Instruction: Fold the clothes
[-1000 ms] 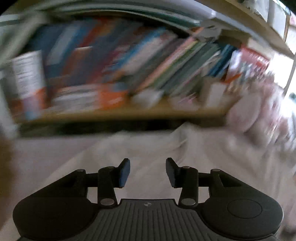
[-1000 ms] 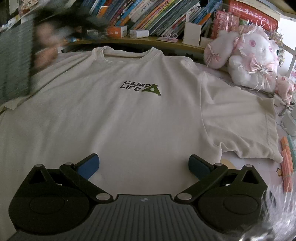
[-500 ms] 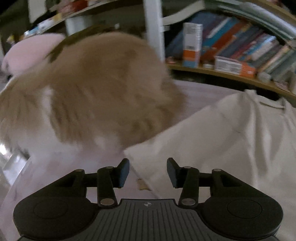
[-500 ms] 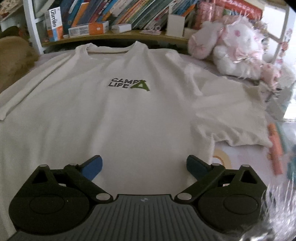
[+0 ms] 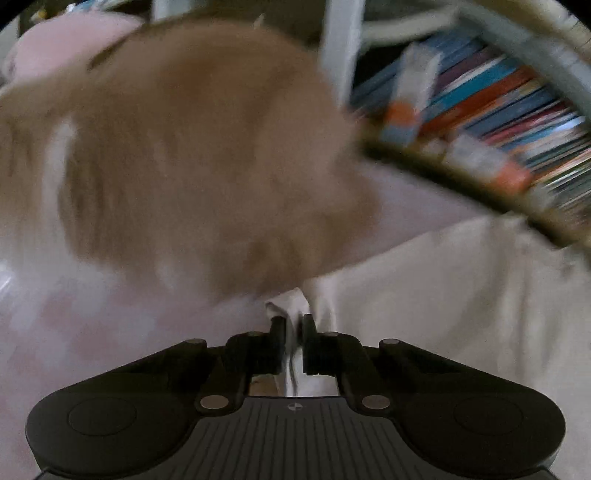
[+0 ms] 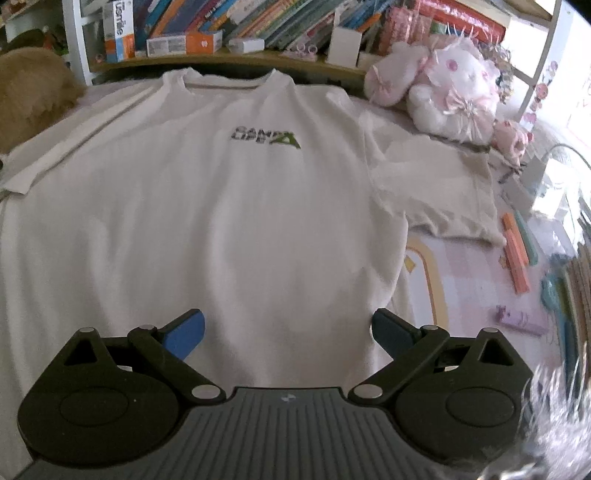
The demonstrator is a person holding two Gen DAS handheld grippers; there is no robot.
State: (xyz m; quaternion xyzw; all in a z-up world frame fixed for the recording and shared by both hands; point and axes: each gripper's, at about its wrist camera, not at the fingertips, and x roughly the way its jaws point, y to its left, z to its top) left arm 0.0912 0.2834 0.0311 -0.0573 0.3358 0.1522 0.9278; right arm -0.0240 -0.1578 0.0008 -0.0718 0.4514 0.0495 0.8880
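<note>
A cream T-shirt (image 6: pixel 221 206) with a small green and black chest print (image 6: pixel 264 136) lies face up and spread flat, collar toward the bookshelf. My right gripper (image 6: pixel 288 328) hangs open over the shirt's lower body, nothing between its blue pads. In the blurred left wrist view the left gripper (image 5: pixel 293 325) is shut on the T-shirt's sleeve edge (image 5: pixel 288 306), a fold of pale cloth pinched between the fingers, with the shirt (image 5: pixel 461 295) running off to the right.
A large brown plush toy (image 5: pixel 192 147) sits right behind the left gripper, and shows as the brown plush (image 6: pixel 33 92) at far left. A pink-white plush rabbit (image 6: pixel 447 88), a bookshelf (image 6: pixel 229 29), and orange pens (image 6: pixel 515 254) line the back and right.
The left gripper closed on the sleeve edge by the brown plush; half a second ago it was open. The right gripper stayed open, drifting slightly over the shirt.
</note>
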